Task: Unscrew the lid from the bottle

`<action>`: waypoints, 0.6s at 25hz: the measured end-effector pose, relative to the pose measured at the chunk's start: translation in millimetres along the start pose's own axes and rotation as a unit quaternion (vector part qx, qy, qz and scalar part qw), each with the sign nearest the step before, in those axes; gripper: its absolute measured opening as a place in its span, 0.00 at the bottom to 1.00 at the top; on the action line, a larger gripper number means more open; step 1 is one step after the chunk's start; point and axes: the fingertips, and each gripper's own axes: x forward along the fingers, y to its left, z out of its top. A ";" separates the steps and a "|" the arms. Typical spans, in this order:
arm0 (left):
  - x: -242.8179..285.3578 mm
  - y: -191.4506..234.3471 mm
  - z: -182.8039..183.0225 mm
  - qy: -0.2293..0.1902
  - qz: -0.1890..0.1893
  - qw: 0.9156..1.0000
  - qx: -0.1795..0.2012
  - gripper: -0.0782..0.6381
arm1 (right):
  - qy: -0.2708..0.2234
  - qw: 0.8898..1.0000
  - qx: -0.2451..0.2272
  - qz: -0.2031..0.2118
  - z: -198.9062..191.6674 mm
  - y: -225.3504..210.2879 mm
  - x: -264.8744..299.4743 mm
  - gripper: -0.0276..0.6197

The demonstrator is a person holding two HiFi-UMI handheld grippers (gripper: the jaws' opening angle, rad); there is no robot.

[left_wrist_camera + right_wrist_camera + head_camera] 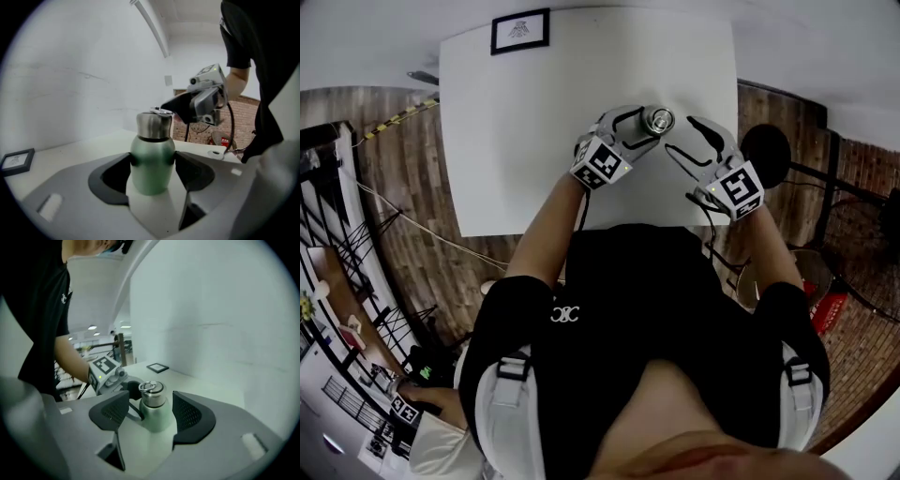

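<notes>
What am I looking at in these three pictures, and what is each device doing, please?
A person works at a white table with a hand-held gripper in each hand. One picture looks down from a camera on the head. The other two each look along one gripper's jaws. The left hand-held gripper clamps a green bottle by its body. The right hand-held gripper is open near the steel lid, not gripping it. A small framed picture lies at the table's far corner.
</notes>
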 end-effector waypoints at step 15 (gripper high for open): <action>2.3 -2.5 3.5 0.001 0.046 0.999 -0.008 0.60 | -0.081 0.952 0.121 -0.268 -6.7 -11.7 29.0 0.42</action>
